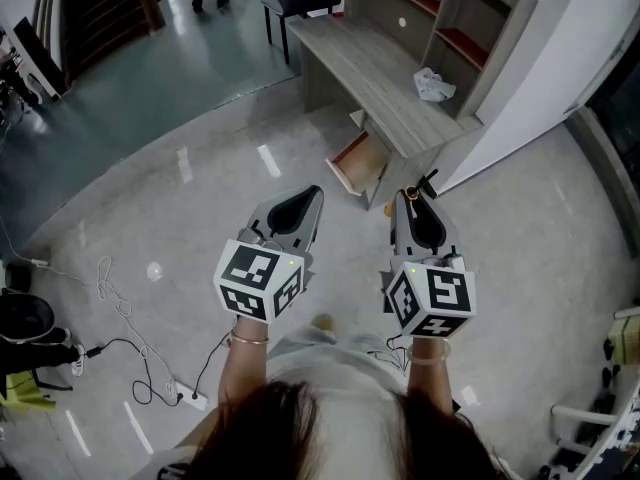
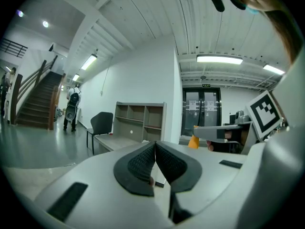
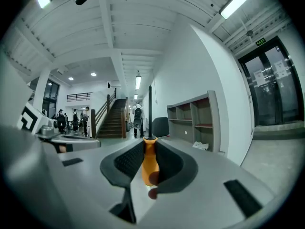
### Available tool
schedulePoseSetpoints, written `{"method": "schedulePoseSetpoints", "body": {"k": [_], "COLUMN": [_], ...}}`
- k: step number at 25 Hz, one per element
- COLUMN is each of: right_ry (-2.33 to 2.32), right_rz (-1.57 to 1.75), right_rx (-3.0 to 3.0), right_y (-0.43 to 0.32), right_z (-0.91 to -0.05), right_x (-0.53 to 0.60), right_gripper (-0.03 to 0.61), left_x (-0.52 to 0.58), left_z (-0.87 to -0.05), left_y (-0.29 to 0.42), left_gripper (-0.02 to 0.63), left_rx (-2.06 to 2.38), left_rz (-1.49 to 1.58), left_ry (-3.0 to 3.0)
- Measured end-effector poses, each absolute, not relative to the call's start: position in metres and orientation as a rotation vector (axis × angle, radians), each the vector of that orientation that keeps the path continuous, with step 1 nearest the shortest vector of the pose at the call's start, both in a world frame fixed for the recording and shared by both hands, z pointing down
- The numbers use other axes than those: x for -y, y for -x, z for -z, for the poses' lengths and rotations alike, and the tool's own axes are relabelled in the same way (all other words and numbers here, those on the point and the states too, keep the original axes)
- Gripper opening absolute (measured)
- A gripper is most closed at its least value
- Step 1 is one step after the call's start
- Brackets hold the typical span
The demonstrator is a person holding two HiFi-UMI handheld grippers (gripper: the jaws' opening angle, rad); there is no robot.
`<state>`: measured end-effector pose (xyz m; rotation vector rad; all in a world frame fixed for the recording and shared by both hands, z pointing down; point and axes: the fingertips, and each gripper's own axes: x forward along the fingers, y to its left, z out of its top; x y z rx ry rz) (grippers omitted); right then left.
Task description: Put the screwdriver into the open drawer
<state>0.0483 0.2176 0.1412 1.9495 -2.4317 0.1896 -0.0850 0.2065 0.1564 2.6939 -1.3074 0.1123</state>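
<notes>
Clamping the orange handle of the screwdriver (image 3: 150,162), the right gripper (image 1: 410,201) has its two dark pads closed on either side of the handle's swollen middle. The left gripper (image 2: 155,146) carries nothing: its jaws are pressed together with no gap and nothing between them. It is held level with its partner, just beside it.

The tool looks rigid and light, a one-gripper load that should neither sag nor bend. Its handle appears to be smooth moulded plastic, so I judge it a little slippery. The bulge where the pads sit is the sensible place to hold it, since the ribbed pads can bite there. The thin black shaft would likely pivot or roll between the jaws. The tool does not look fragile, and a short drop onto the drawer bottom would probably not harm it.

Its long axis runs along the right gripper's own line. The butt of the handle sits back toward the gripper body, and the black shaft runs straight out past the jaw tips. In the head view the shaft pokes forward and slightly to the right, away from the person and toward the surface (image 1: 372,68) ahead.

The screwdriver is in the air over the floor, well apart from the open drawer (image 1: 358,163), which stands pulled out below the surface's near edge, ahead and a little left of the right gripper. Bringing the tool there and probably tilting it to lie flat is not yet done.
</notes>
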Motion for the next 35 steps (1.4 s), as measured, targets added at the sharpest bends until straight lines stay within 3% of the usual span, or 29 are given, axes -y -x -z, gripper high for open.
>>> {"method": "schedulePoseSetpoints", "body": {"k": [17,35], "right_ry": [-1.908,-1.922], "right_rz": [-0.221,-0.273], "right_rx": [2.448,2.411], "right_y": [-0.029,-0.06], "right_z": [-0.149,-0.163], "right_x": [-0.159,-0.021], "right_gripper": [0.089,0.089], "left_x": [-0.148,-0.006], "left_z": [-0.174,-0.177], "left_y": [0.102,0.074], "left_gripper": [0.017,0.017], "left_rx": [1.288,1.278], "left_rz": [-0.102,-0.153], "left_ry": [-2.644,-2.652]}}
